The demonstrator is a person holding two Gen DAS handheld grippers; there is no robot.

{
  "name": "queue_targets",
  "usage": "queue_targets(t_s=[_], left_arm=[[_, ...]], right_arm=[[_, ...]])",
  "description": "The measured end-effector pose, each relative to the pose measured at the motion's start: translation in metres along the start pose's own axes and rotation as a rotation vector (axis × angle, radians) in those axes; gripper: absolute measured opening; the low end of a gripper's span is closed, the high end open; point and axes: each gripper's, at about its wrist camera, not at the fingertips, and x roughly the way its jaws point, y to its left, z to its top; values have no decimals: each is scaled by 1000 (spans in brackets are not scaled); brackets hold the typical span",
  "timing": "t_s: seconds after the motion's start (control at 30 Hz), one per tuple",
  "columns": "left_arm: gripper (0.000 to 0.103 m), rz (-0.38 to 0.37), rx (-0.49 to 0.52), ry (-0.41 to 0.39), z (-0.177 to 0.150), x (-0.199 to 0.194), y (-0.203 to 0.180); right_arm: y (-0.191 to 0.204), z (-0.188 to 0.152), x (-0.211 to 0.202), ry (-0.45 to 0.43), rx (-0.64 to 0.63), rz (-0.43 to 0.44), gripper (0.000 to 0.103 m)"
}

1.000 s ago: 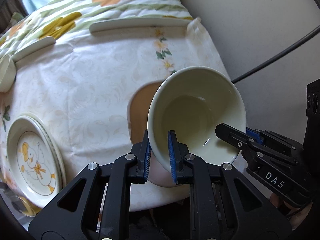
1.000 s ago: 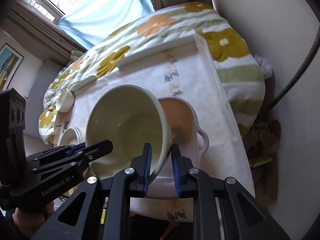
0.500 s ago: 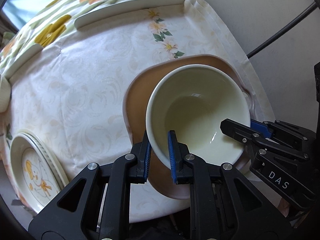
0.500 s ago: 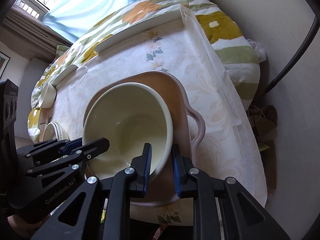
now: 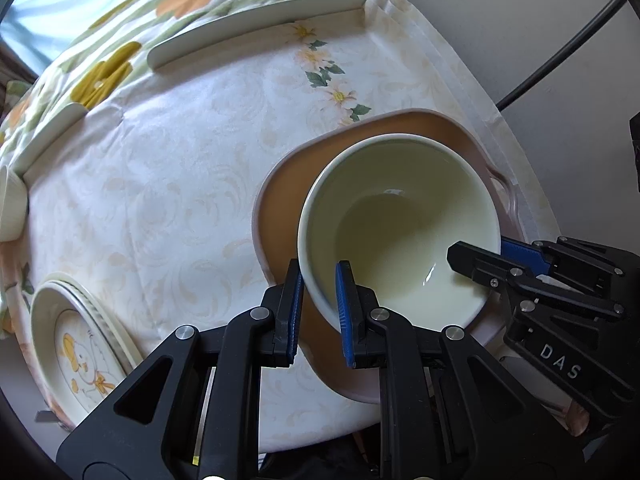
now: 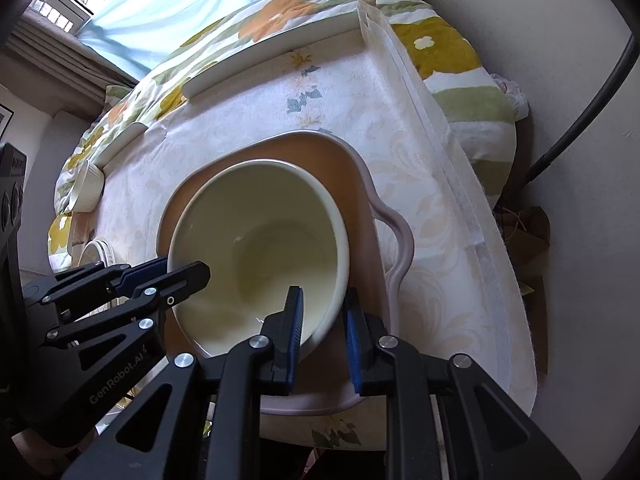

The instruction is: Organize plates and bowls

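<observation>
While both claws are clamping the bowl (image 5: 400, 232), you are holding it low inside the pink dish (image 5: 280, 216) at the counter's (image 5: 160, 184) near corner. Left claw (image 5: 318, 300) is pinching the rim on one side, one pad inside and one outside; right claw (image 6: 322, 320) is doing the same on the opposite side of the rim. Whether the bowl's base is already sitting on the dish, I cannot tell; it is looking level and very close. Judging progress: this bowl is nearly nested, with only the release remaining. Still waiting are the duck plates (image 5: 80, 348) stacked at the near left edge, a small ribbed cup (image 5: 10, 204) at the far left, and white plates (image 5: 256, 20) lying along the far edge. Most sorting is looking undone.
</observation>
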Motion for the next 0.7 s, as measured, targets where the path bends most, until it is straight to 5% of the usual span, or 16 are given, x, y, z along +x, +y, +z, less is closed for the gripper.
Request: queue_targets(t_s=[0.23, 0.57, 0.6, 0.67, 0.7], left_arm=[[14, 2, -34, -65, -3, -26, 6], [14, 47, -212, -330, -19, -122, 54], [18, 63, -233, -364, -23, -133, 60], [45, 98, -270, -438, -33, -154, 73], [81, 128, -294, -474, -41, -165, 80]], right_arm=[[4, -3, -30, -27, -40, -33, 18], [31, 8, -79, -168, -187, 78, 18], [36, 11, -81, -178, -210, 91, 18], [56, 20, -84, -209, -270, 126, 19], [65, 21, -84, -219, -294, 137, 20]])
